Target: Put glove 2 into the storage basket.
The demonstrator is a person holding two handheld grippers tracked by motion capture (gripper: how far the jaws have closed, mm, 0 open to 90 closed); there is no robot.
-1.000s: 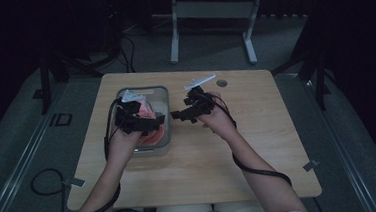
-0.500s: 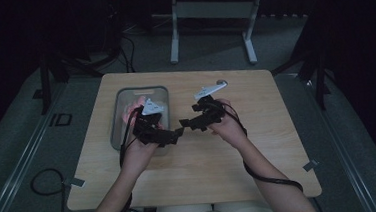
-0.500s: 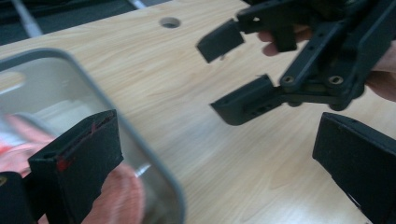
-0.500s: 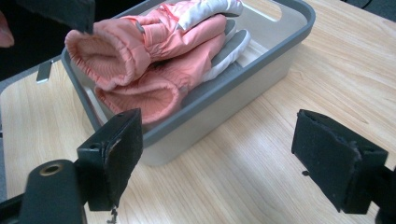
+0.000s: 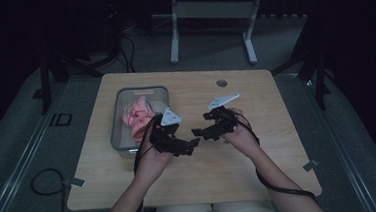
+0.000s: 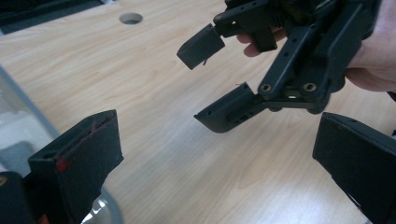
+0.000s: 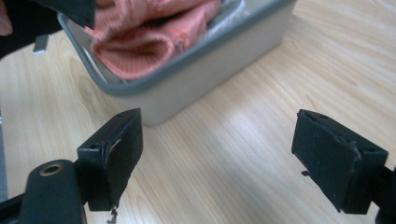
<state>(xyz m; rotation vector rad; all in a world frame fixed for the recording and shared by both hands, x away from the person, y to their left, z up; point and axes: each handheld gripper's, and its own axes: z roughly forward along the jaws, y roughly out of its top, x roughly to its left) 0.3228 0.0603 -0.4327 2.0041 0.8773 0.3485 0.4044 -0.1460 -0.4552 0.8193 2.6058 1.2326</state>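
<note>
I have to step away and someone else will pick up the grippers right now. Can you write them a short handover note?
Left gripper: open, holding nothing, above the table just right of the bin.
Right gripper: open, holding nothing, facing the left one over the middle of the table.
Pink cloth: bunched inside the grey bin at the table's left side, part of it rising above the rim.
Done: the cloth is in the bin and both grippers are clear of it.
Left: probably nothing but tucking the cloth lower, if that is wanted.

Probably a lab or test room: light wooden table with a cable hole (image 5: pixel 221 83), grey carpet floor (image 5: pixel 24 162), metal stand legs (image 5: pixel 209 14) at far side, surroundings dark.
</note>
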